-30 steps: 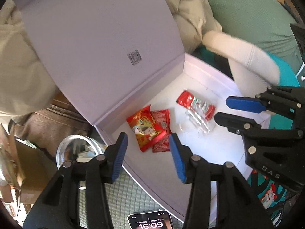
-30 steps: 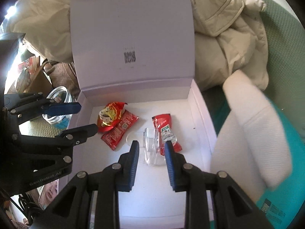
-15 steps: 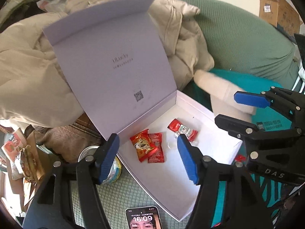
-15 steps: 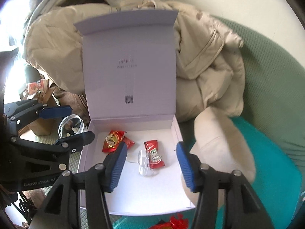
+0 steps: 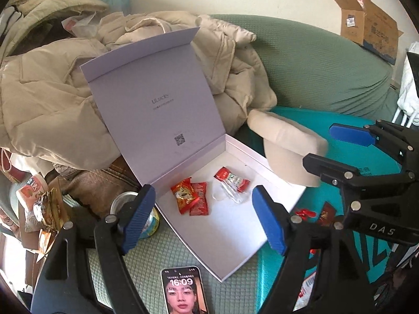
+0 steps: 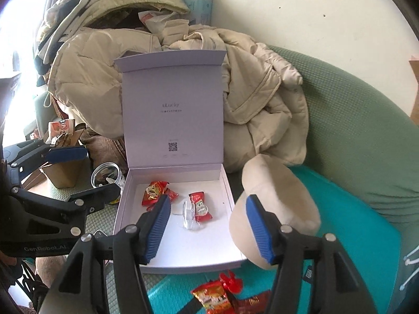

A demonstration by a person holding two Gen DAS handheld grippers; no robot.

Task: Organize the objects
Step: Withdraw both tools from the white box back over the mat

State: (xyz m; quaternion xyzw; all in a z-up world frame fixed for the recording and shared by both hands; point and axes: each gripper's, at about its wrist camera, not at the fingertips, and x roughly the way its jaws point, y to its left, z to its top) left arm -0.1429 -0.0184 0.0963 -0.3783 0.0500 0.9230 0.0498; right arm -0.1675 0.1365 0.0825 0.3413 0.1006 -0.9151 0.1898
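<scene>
Snack packets [image 6: 157, 192] inside open box [image 6: 183, 256]; can [image 5: 136, 217] left of box; phone [image 5: 183, 290] before it

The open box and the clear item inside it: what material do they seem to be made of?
The open box looks like rigid paperboard with a matte, pale lilac finish: flat stiff lid, crisp folded hinge, printed code. The clear item seems to be transparent plastic, glossy; the white floor shows through it. Whether it is hard or a soft wrapper is unclear.

We see our two black grippers, left [image 5: 203, 218] and right [image 6: 207, 226], with ribbed blue pads, silver screws and white lettering on the frames.
</scene>
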